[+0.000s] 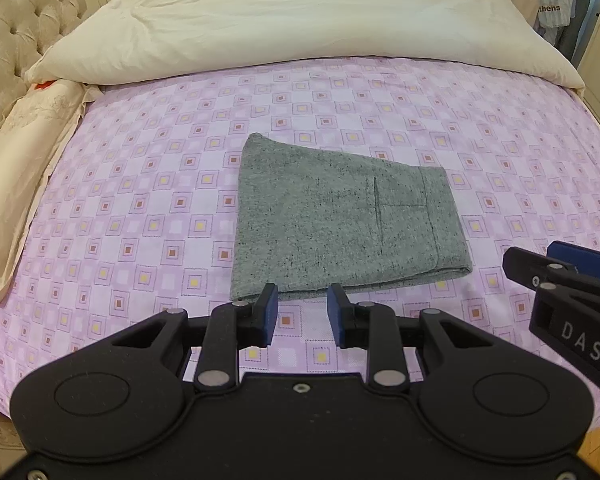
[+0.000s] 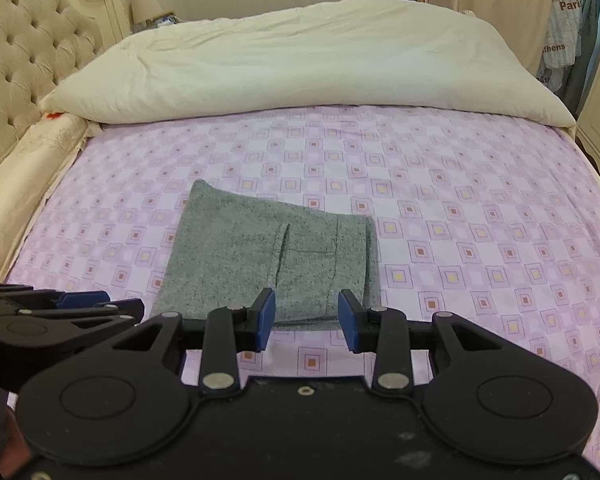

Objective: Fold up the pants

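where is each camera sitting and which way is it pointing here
Left wrist: sits on the left tongs, looking down across the bed at the folded grey pants; its open blue-padded fingers show, with the right tongs at the right edge.
Right wrist: sits on the right tongs, facing the same pants; the left tongs show at the left edge.
Shared: pants, pink checked sheet, cream duvet, tufted headboard.

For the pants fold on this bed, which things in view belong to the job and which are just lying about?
Part of the job:
- grey pants, folded flat on the sheet
- left claw, open, empty
- right claw, open, empty

Just lying about:
- cream duvet
- pillow by the headboard
- checked sheet, only the work surface
- hanging clothes
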The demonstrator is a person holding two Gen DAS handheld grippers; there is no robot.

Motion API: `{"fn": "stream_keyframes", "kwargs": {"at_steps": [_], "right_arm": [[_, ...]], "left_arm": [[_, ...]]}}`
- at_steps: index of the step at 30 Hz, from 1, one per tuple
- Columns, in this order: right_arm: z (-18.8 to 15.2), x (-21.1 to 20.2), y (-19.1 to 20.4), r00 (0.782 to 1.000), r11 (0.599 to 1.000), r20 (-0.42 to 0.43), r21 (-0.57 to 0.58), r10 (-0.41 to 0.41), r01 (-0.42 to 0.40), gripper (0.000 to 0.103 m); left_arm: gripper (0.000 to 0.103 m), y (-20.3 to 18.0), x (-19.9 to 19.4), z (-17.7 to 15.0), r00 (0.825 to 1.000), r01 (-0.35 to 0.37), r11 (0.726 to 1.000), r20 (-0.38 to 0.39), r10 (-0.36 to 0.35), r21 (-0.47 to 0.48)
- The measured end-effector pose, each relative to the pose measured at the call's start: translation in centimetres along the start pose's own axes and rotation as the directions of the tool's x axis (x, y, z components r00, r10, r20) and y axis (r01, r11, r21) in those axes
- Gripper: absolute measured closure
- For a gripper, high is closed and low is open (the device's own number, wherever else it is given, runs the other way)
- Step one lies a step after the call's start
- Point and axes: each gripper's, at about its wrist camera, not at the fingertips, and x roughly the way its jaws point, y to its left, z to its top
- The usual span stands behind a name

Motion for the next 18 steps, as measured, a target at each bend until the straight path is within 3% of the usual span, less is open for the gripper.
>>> {"fn": "stream_keyframes", "kwargs": {"at_steps": [18], "right_arm": [[0.08, 0.17, 0.03, 1.0, 1.0, -0.024, -0.005, -0.004, 0.004, 0.065]], "left_arm": [[0.065, -0.13, 0.17, 0.0, 1.0, -0.006, 1.0, -0.007, 0.006, 0.017]]}}
